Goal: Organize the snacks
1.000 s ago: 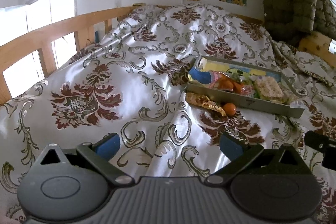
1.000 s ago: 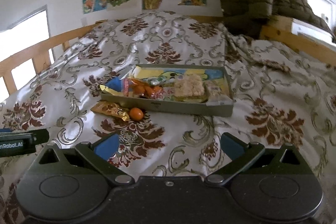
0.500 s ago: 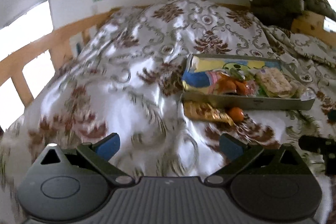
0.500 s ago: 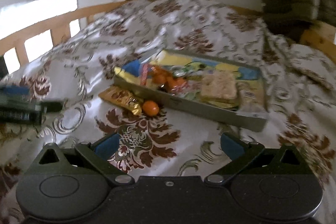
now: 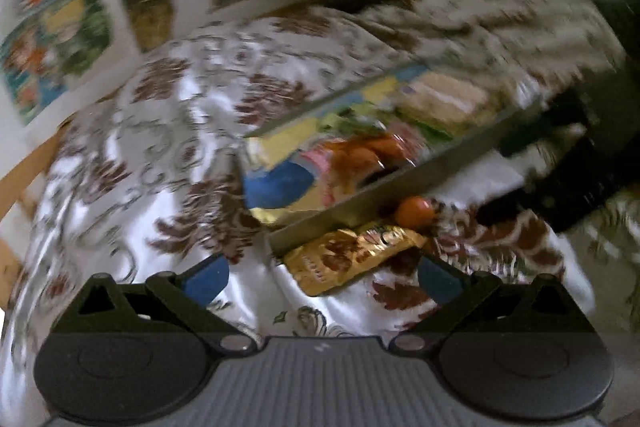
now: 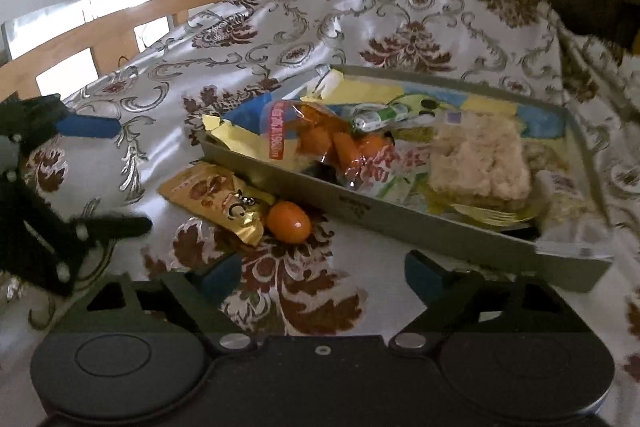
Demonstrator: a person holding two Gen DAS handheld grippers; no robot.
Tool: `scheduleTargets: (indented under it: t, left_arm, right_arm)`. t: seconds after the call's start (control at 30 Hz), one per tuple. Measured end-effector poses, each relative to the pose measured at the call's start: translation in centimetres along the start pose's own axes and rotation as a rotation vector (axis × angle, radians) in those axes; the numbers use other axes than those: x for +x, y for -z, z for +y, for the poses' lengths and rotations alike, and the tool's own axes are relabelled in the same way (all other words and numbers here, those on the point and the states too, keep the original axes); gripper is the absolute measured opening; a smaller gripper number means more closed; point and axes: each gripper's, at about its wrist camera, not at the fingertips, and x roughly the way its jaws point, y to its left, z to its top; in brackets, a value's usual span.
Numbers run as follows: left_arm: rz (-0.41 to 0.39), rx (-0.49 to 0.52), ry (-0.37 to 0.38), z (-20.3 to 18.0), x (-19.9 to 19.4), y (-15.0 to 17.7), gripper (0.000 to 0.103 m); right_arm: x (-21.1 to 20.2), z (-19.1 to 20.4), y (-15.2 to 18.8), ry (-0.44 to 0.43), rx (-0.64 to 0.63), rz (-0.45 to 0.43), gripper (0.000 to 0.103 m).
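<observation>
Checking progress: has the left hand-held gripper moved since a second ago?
Yes. The left hand-held gripper has come closer to the tray; the gold packet now lies just ahead.

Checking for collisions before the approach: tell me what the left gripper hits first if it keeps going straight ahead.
Most likely the gold snack packet lying on the bedspread, centred just beyond the open left gripper. Behind it sits the tray wall. The frame is blurred, so depth is uncertain.

I see a grey tray [image 6: 432,231] crowded with wrapped snacks. At its eight o'clock, a gold packet [image 6: 212,197] lies flat, touching an orange ball [image 6: 289,221].
</observation>
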Motion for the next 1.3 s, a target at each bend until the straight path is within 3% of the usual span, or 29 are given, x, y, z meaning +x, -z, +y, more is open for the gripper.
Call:
scheduleTargets:
  t: [0.13,0.2,0.33,0.63,0.7,0.77,0.93,1.17,1.27,1.3]
  left_arm:
    - [0.027,0.141,0.02,-1.3,2.3,-0.1,0.103]
    - [0.05,0.189,0.026,-1.6,3.7,-0.1,0.103]
    - [0.097,0.215,0.069,-1.2,5.8,-0.5,0.103]
    - [0.216,0.102,0.204,1.2,8.7,-1.5,0.099]
    - [0.226,0.077,0.22,1.5,8.8,-1.5,0.097]
    - [0.226,0.064,0.23,1.8,8.6,-1.4,0.093]
    - [0.208,0.03,0.215,2.0,7.8,-1.3,0.08]
    - [0.147,-0.048,0.202,1.3,6.3,-0.6,0.073]
    - [0.128,-0.054,0.207,0.9,5.3,-0.3,0.076]
    - [0.123,-0.038,0.204,0.7,5.0,-0.2,0.082]
  right_arm:
    - [1.9,-0.2,-0.6,-0.047,0.026,0.007,0.081]
    - [2.8,-0.3,-0.9,-0.062,0.044,0.014,0.074]
    - [4.3,-0.3,-1.2,-0.079,0.066,0.024,0.067]
    - [6.4,-0.3,-1.7,-0.117,0.098,0.027,0.052]
    - [6.3,-0.2,-1.6,-0.127,0.088,0.031,0.04]
    - [6.2,-0.1,-1.6,-0.129,0.084,0.037,0.035]
    - [5.7,-0.3,-1.5,-0.122,0.078,0.039,0.035]
    - [4.6,-0.6,-1.2,-0.101,0.065,0.041,0.035]
    - [3.9,-0.9,-1.1,-0.09,0.047,0.054,0.035]
    - [3.6,-0.9,-1.0,-0.084,0.032,0.061,0.035]
